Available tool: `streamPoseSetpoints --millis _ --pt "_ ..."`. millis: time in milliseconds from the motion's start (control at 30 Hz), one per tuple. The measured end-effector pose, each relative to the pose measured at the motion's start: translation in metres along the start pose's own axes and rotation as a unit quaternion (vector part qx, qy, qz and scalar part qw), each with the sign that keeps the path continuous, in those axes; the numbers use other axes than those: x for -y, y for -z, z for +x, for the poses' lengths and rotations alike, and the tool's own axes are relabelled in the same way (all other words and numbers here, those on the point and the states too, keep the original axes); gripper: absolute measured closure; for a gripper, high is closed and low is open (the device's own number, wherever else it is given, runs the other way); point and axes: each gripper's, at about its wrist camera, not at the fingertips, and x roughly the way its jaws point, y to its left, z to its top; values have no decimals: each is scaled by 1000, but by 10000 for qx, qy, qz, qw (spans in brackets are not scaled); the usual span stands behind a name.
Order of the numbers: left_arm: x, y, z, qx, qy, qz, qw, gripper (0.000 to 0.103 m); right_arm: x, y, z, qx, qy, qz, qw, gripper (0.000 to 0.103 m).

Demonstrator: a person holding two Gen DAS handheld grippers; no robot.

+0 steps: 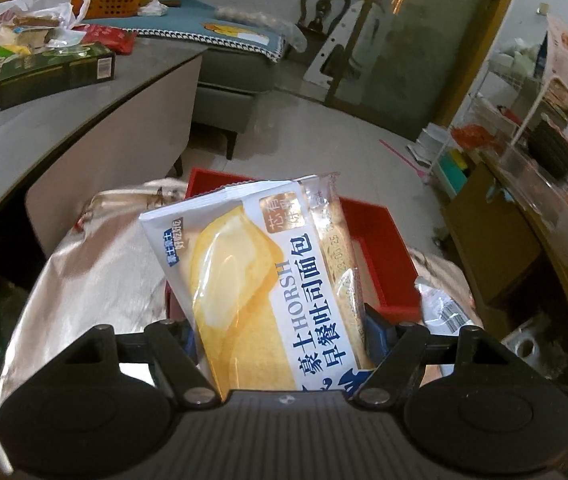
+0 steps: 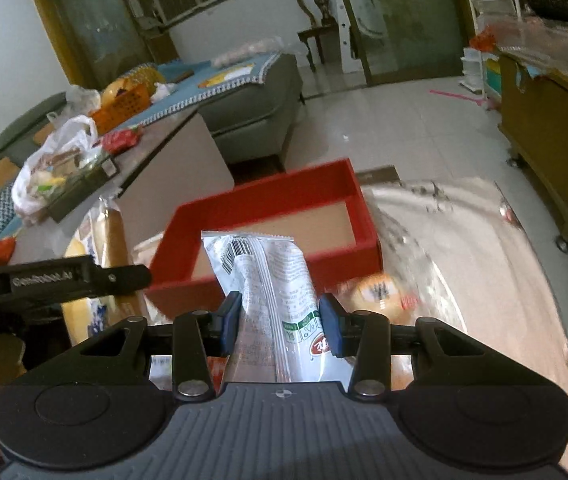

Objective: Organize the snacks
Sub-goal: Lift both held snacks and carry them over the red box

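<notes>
Both tools carry a snack toward the same container. The left tool is clenched on a bread packet printed with blue lettering, gripped low on its wrapper so that the packet stands up and forward, over the near wall of the red tray; held this way, it appears poised to be lowered into the tray. The right tool grasps a clear-backed snack pouch by its lower part, seam and barcode facing the camera, its free end overhanging the near rim of the red tray, whose brown floor looks bare where it can be seen. The tray rests on a silvery reflective sheet (apparently a foil-like cover), beside a grey surface that bears a white plastic bag of further snacks and a dark green box, presumably the stock yet to be sorted. Several things cannot be resolved: the bread packet hides most of the tray's interior in the left wrist view; the orange-labelled item just right of the right tool is blurred beyond reading; the pouch's front face is turned away, so its contents are unknown; and both packets' lower ends vanish behind the tool bodies.
</notes>
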Motion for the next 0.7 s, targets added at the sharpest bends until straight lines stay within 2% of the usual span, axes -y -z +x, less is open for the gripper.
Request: streamPoseSetpoints --millis 267,700 --pt "-6 -30 36 3 -102 -134 9999 36 -7 -36 37 80 -30 -52 9999 53" --pt "4 -51 70 118 -460 230 9986 36 -21 -64 86 -75 -50 -298 9995 53"
